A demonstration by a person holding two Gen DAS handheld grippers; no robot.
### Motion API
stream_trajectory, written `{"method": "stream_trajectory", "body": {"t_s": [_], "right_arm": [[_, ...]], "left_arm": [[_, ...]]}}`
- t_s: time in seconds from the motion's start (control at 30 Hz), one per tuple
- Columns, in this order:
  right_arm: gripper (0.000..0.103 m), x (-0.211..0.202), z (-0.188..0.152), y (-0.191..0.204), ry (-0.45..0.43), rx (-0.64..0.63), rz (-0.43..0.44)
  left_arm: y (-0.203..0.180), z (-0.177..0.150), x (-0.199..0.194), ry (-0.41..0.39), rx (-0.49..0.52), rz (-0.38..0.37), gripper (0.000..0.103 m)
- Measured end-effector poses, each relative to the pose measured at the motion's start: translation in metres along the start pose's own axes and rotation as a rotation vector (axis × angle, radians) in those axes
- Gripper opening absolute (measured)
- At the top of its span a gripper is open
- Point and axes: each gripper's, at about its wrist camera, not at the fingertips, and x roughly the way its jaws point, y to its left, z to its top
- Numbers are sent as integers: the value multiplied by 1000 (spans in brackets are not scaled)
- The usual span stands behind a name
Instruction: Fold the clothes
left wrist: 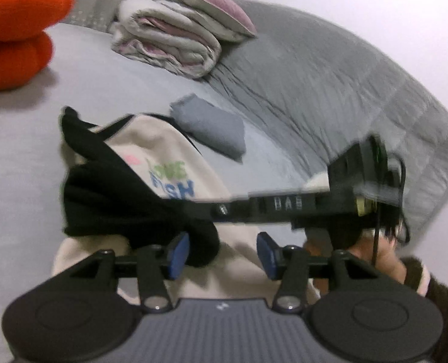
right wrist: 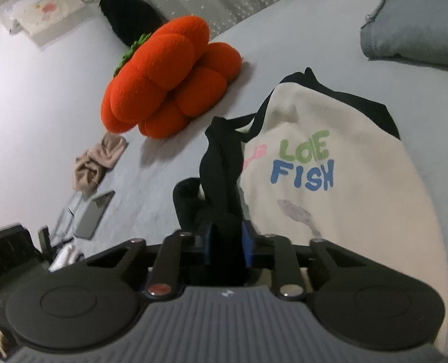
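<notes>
- The cream fleece sweatshirt with black sleeves and a "LOVE FISH" print [right wrist: 329,181] lies spread on the pale grey bedsheet [right wrist: 163,181], print upward, just in front of both tools. The biggest risk is probably that pulling on one sleeve alone drags the whole body of the garment across the sheet and rucks it, spoiling the fold.
- The black sleeve [right wrist: 224,166] is bunched and twisted (it rises in a rope-like roll), so it may well land creased or slip free if only a thin pinch of cloth is held.
- The right gripper [right wrist: 225,245] points down at a slant, its blue pads closed tight on that sleeve.
- The left gripper [left wrist: 222,252] also tilts downward over the sweatshirt's near part; its jaws stand about half apart, gripping nothing, with black fabric [left wrist: 139,205] touching the left pad. It could snag that cloth.
- The folded grey-blue garment [left wrist: 212,130] lies near, a possible obstruction.
</notes>
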Motion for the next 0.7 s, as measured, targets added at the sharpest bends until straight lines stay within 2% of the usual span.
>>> {"method": "stream_trajectory", "body": {"t_s": [0.07,0.17,0.4,0.53,0.6,0.67,0.7], "right_arm": [[14,1,-2,0,15,-14,-40],[14,3,-4,-2,41,-8,-95],[14,4,-7,-1,54,-18,-110],[14,6,-8,2,57,-34,-120],[14,7,-8,2,59,-33,-120],[14,7,-8,2,59,-34,-121],[14,6,-8,2,59,-33,-121]], "left_arm": [[9,2,-7,-39,-55,35,56],[30,4,-8,-59,-188,111,56],[82,-7,8,-104,-546,197,51],[87,-10,15,-170,-611,222,33],[83,-9,16,-190,-601,237,16],[77,-7,16,-210,-571,264,4],[74,-6,16,-220,-554,278,4]]}}
